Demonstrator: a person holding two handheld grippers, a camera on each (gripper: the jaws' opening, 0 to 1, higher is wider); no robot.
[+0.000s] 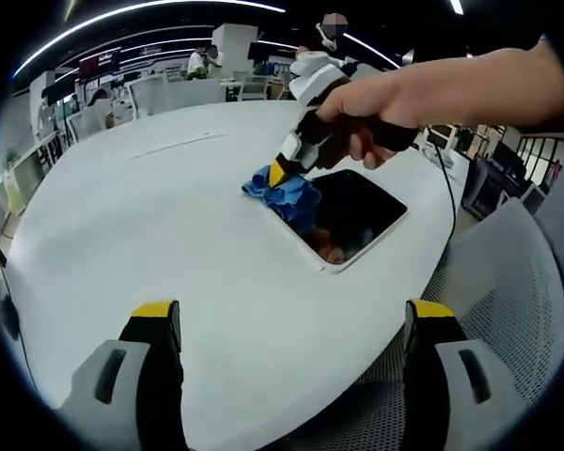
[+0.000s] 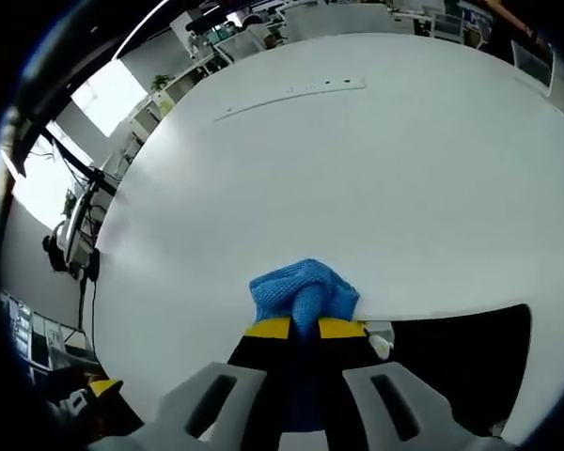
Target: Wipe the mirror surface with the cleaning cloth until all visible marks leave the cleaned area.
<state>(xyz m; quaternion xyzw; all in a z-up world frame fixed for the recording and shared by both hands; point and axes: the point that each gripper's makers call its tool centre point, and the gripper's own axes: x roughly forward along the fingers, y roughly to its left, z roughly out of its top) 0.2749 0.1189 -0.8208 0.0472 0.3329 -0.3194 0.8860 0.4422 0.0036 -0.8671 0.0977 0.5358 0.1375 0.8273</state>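
A dark rectangular mirror (image 1: 355, 214) with a white frame lies flat on the white table (image 1: 169, 216), near its right edge. A blue cleaning cloth (image 1: 284, 191) rests bunched on the mirror's far left corner. My right gripper (image 1: 280, 173), held by a hand, comes in from the upper right and is shut on the cloth. In the right gripper view the blue cloth (image 2: 305, 294) is pinched between the yellow-tipped jaws of the right gripper (image 2: 305, 327), and the mirror (image 2: 461, 362) spreads dark to the right. My left gripper (image 1: 291, 319) is open over the table's near edge, holding nothing.
A grey mesh chair (image 1: 508, 301) stands by the table's right edge. A thin cable (image 1: 448, 193) runs across the table beyond the mirror. A long slot strip (image 2: 291, 97) lies in the table's far part. Office desks and people are in the background.
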